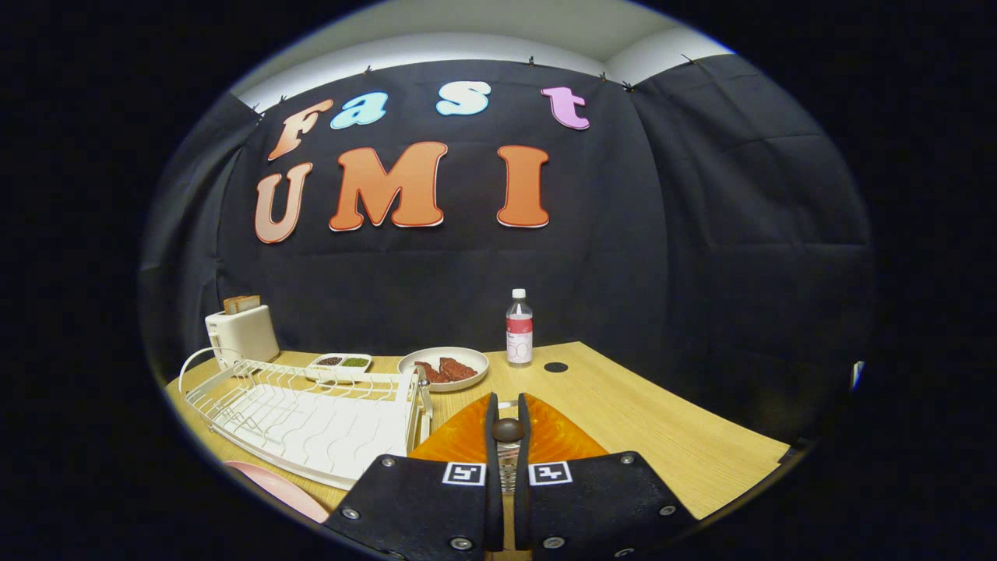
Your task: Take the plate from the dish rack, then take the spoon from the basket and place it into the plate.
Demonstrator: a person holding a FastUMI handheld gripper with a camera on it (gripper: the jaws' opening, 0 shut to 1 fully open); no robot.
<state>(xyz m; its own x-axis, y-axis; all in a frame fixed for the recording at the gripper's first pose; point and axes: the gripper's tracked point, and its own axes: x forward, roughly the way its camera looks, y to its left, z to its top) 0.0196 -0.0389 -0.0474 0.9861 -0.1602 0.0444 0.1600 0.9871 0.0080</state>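
Tool [507, 417]: square coded markers, silver screws.

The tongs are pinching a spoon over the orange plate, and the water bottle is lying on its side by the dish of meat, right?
Not quite: the gripper view shows the bottle standing upright beside the dish of meat. The tongs do pinch the spoon over the orange plate.

Table [646, 421]: pale wood-grain top, matt. Dish rack [311, 409]: white coated wire, smooth. Plate [467, 440] held in the tongs [507, 425]: translucent orange plastic, glossy, ribbed. Toaster [241, 335]: smooth cream casing. Bottle [519, 329]: clear plastic with a paper-like label. Dish of meat [442, 368]: glossy white glaze. Booth wall: matt black cloth, creased.
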